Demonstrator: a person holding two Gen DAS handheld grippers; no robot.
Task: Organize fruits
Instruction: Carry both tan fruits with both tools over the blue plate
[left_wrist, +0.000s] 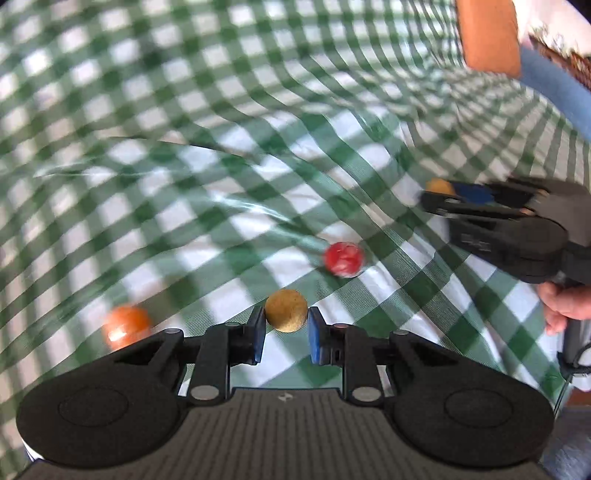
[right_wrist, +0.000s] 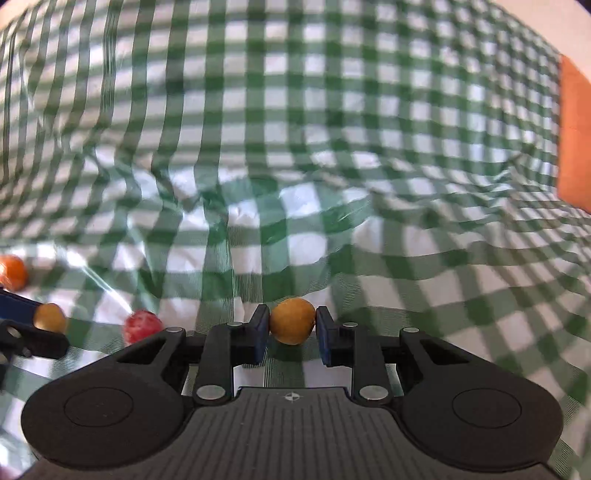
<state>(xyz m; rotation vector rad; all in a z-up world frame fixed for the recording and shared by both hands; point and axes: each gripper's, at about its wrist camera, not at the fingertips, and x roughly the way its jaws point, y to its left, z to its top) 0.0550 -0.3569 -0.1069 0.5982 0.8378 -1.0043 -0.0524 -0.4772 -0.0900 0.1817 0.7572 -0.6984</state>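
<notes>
My left gripper (left_wrist: 286, 326) is shut on a dull tan round fruit (left_wrist: 286, 309), held between the blue pads just above the cloth. My right gripper (right_wrist: 291, 326) is shut on a smooth yellow-orange round fruit (right_wrist: 293, 319). A red fruit (left_wrist: 343, 258) lies on the cloth between the two grippers, also visible as the red fruit (right_wrist: 142, 326) in the right wrist view. An orange fruit (left_wrist: 125, 326) lies left of my left gripper. The right gripper (left_wrist: 441, 195) shows at the right edge with its yellow fruit (left_wrist: 439, 186); the left gripper (right_wrist: 48, 326) shows at the left edge.
A green and white checked tablecloth (left_wrist: 221, 110) under wrinkled clear plastic covers the table. An orange-brown block (left_wrist: 487, 33) stands at the far right edge. A person's hand (left_wrist: 565, 306) and blue sleeve (left_wrist: 554, 85) are at the right.
</notes>
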